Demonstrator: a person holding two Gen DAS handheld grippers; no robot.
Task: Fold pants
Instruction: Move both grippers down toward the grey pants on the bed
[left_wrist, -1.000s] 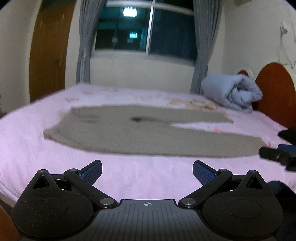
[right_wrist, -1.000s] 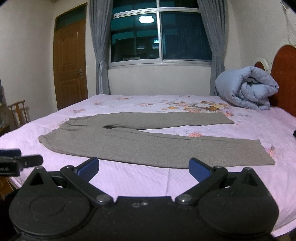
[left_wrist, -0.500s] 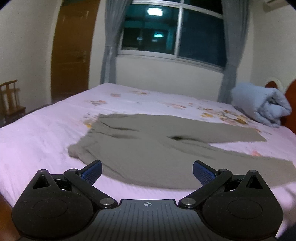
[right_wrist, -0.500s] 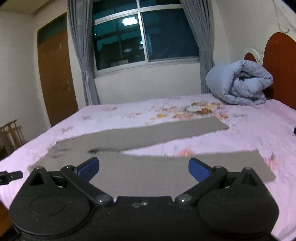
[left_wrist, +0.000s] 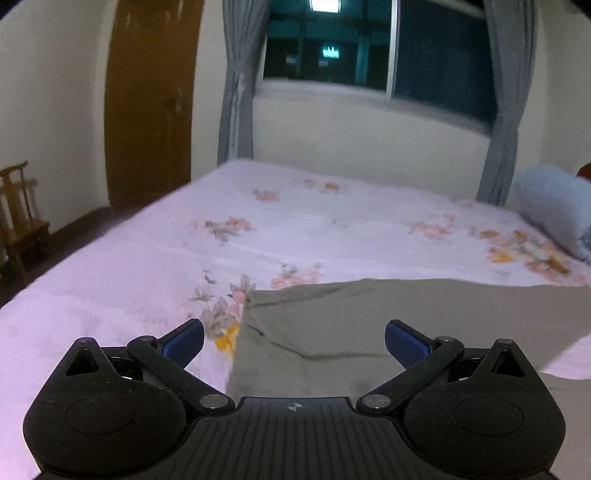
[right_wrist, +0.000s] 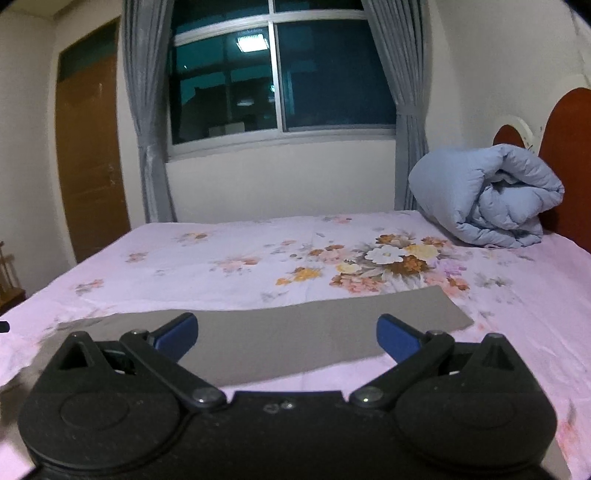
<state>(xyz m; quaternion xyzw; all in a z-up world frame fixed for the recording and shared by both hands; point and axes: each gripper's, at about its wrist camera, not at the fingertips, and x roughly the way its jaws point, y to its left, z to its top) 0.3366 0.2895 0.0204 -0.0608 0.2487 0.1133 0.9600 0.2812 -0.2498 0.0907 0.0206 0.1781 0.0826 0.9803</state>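
Grey-brown pants (left_wrist: 369, 321) lie flat on the pink floral bed sheet (left_wrist: 258, 240). In the left wrist view their waistband end, with a few creases, fills the space just ahead of my left gripper (left_wrist: 293, 341), which is open over it with nothing between its blue pads. In the right wrist view the far pant leg (right_wrist: 295, 339) stretches across the frame, its cuff at the right. My right gripper (right_wrist: 287, 338) hovers open above that leg, holding nothing.
A rolled light-blue quilt (right_wrist: 487, 199) rests at the head of the bed by the red-brown headboard (right_wrist: 565, 155). Behind the bed are a window with grey curtains (right_wrist: 147, 110) and a wooden door (left_wrist: 147, 103). A wooden chair (left_wrist: 22, 218) stands at the left.
Both grippers have advanced over the bed toward the pants, the left toward the waistband end, the right toward the far leg. The pants lie as before. Both stay open.
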